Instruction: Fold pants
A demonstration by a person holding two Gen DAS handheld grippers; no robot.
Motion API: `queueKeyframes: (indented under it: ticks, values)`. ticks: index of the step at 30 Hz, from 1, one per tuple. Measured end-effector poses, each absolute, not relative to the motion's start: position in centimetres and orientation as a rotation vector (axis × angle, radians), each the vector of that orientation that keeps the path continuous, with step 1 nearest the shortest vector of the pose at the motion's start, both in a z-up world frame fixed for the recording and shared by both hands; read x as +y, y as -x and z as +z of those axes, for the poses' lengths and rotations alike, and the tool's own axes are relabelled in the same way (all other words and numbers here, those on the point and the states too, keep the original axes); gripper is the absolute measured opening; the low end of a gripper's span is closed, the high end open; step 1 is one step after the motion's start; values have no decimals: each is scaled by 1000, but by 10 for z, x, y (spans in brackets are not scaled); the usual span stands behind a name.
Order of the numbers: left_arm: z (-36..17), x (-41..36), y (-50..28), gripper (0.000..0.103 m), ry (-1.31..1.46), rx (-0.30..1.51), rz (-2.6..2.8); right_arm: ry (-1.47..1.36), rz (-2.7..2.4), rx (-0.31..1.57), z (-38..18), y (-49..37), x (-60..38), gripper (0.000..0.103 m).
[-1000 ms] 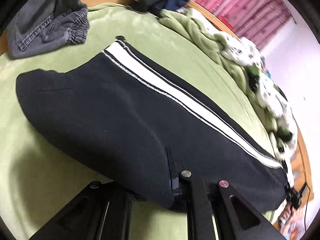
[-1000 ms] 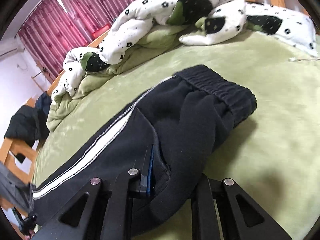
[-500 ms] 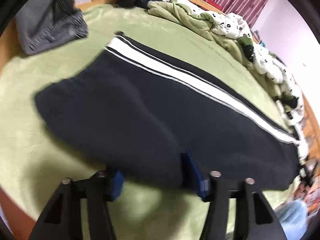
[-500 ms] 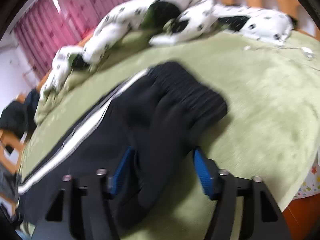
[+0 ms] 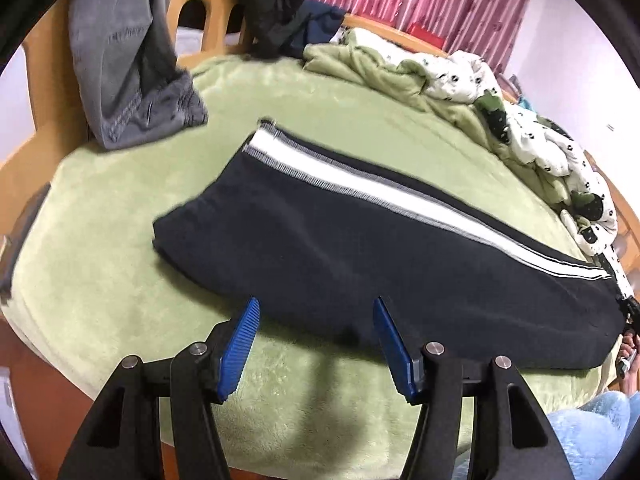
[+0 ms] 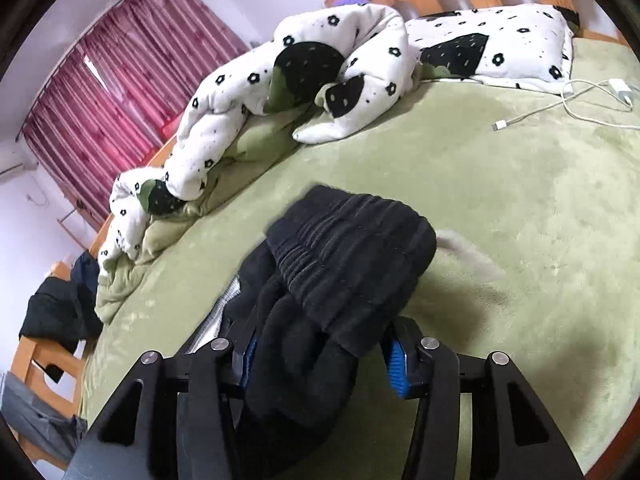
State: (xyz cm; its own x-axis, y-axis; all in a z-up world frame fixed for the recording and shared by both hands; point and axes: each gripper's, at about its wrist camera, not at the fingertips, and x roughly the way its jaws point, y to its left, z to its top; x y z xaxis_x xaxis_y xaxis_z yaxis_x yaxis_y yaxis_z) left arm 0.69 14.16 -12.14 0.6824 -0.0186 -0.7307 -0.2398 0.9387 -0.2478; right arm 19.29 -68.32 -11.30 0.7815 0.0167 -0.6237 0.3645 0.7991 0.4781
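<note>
Pants: the black pants (image 5: 360,248) with a white side stripe are lying lengthwise on the green bed (image 5: 100,240), already doubled leg over leg, hem end toward the far left in the left view.
Waistband: the ribbed waistband (image 6: 352,256) is bunching up just ahead of the right hand-held gripper (image 6: 320,356), looking lifted off the bed.
Right hand-held gripper: its blue pads are standing either side of the thick waist cloth; whether they are pinching it or only straddling it I cannot tell.
Left hand-held gripper: the left hand-held gripper (image 5: 314,336) is hanging spread wide and empty at the near edge of the pants, touching nothing.
Step in hand: probably taking hold to bring the waist end over toward the hems.
Doing it well: grasping both layers together, lifting low, keeping the stripe edge lined up.
Risk: thick fleece slipping, leaving a lumpy fold.
Nearby: grey clothes (image 5: 132,72) and a flowered quilt (image 6: 280,80) are lying well apart.
</note>
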Motion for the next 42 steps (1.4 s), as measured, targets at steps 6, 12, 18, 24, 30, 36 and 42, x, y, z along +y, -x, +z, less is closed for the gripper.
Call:
queueKeyframes:
  ticks: [6, 12, 18, 24, 30, 36, 42]
  values:
    - [-95, 134, -13, 57, 292, 736, 66, -435, -267, 878, -143, -176, -687, 65]
    - [-96, 145, -69, 58, 272, 763, 86, -227, -331, 807, -114, -143, -656, 67]
    - [-106, 177, -146, 58, 233, 806, 178, -23, -265, 755, -79, -169, -574, 67]
    - [-135, 215, -203, 55, 210, 887, 294, 123, -172, 764, -83, -216, -488, 67]
    - [-144, 217, -217, 19, 185, 864, 300, 169, -99, 804, -107, -259, -431, 67]
    - [-150, 225, -207, 19, 222, 810, 315, 210, 96, 758, -116, -276, -394, 68]
    - [-155, 239, -205, 20, 331, 816, 265, 305, 272, 876, -135, -311, -369, 68]
